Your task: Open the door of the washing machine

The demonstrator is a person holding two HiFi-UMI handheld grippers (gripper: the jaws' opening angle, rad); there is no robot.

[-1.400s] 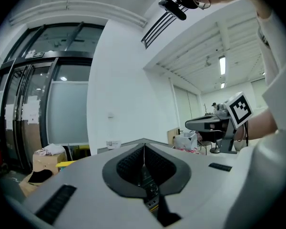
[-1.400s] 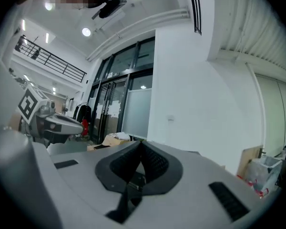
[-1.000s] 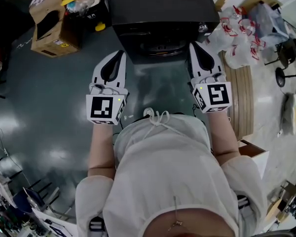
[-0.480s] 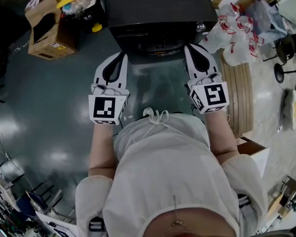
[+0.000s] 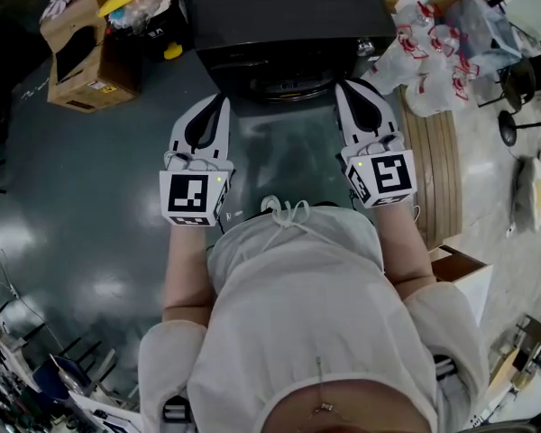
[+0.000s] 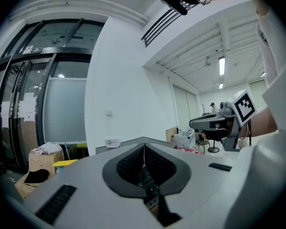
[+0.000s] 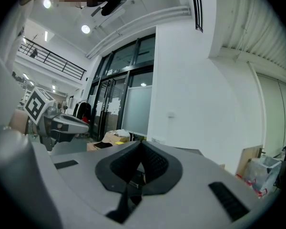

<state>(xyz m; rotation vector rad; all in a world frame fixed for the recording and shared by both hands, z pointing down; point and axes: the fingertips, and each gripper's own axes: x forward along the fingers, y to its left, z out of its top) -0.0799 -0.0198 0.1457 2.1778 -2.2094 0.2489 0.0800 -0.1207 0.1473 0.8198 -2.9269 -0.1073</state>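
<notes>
The black box-shaped washing machine (image 5: 288, 16) stands on the dark glossy floor (image 5: 90, 197), directly ahead of the person. Its round front door (image 5: 284, 87) faces the grippers and lies between them.

Left gripper (image 5: 220, 101): jaws together, nothing held, tip near the door's left side.

Right gripper (image 5: 343, 87): jaws together, empty, tip just beside the machine's right front corner, judged the nearer. Contact cannot be confirmed.

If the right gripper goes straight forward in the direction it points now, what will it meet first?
Most likely the front of the washing machine, near its right corner; the right gripper points there from close by. Height is hard to judge from above.
</notes>
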